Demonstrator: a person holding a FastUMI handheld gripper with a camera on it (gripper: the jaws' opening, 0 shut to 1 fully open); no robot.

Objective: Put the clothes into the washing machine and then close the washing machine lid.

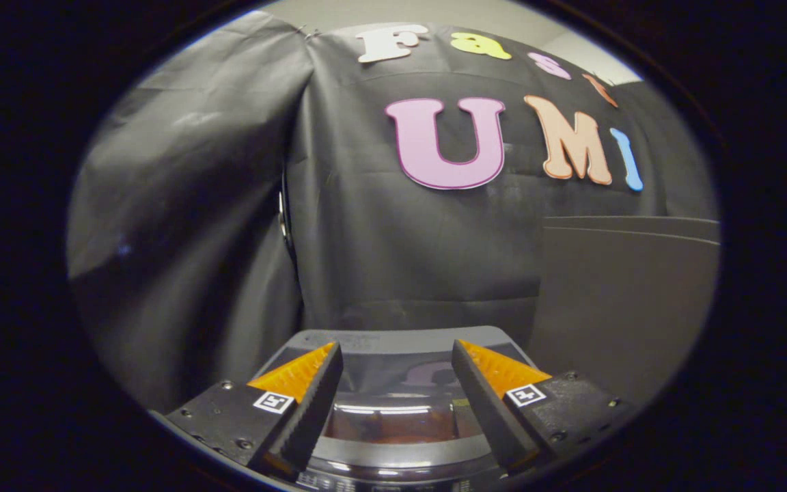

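We see our gripper (pixel 397 359): black fingers (pixel 311 403) with ribbed pads; orange wedge backs; black screwed mounts (each bearing a square marker).

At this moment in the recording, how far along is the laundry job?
It looks late in the job or at the very start; the picture alone can't settle which. The washing machine sits just beyond the fingers, its glossy lid apparently down. Something reddish shows through the lid, possibly clothes. The gripper is open and holds nothing. If clothes are inside, little seems left.
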